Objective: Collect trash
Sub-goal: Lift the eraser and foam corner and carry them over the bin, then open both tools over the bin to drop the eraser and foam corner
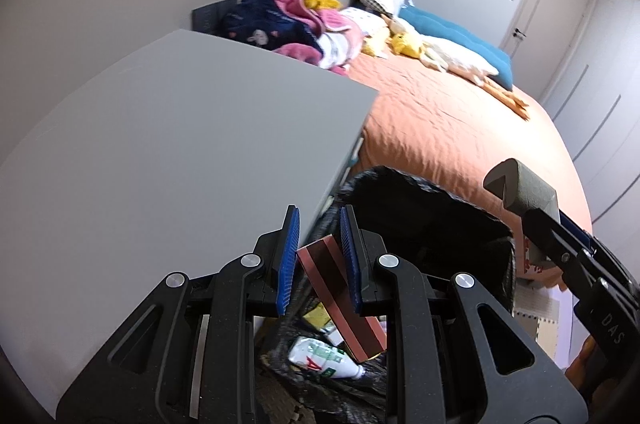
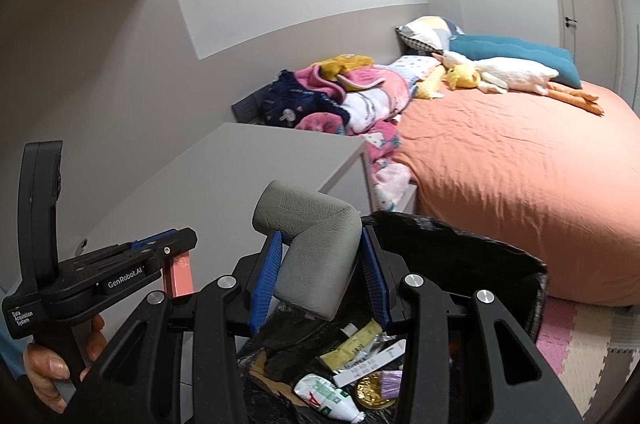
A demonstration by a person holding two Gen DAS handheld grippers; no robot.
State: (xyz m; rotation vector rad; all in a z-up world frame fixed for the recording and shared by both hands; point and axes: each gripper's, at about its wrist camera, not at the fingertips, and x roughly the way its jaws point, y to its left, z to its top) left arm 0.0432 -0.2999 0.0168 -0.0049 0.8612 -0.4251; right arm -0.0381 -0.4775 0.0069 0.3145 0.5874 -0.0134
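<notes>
**Two pieces of trash held over the bin**

My left gripper (image 1: 319, 260) is nearly closed, and its blue pads press on a flat pink box with dark stripes (image 1: 340, 298). My right gripper (image 2: 320, 280) stands a little wider, clamped on a grey foam corner guard (image 2: 316, 248), bent in an L shape. Both things hang above the open mouth of the trash bin with a black bag (image 2: 460, 244), which stands between the grey cabinet (image 1: 160, 144) and the bed with the orange cover (image 2: 520, 184).

I judge the box to be light and stiff, probably cardboard. I hold it by its two wide faces near the upper end, so it hangs long below my pads and could swing or slip. The foam guard looks soft and very light; my pads sink a little into one leg of it, so the hold seems firm.

Both my grippers point slanting down toward the bag, side by side, the left one nearer the cabinet. In the right view a person's hand (image 2: 48, 368) holds the left gripper's handle. In the bag already lie a white tube (image 2: 328, 400), a yellow packet (image 2: 356, 344) and a gold coin (image 2: 374, 390).
</notes>
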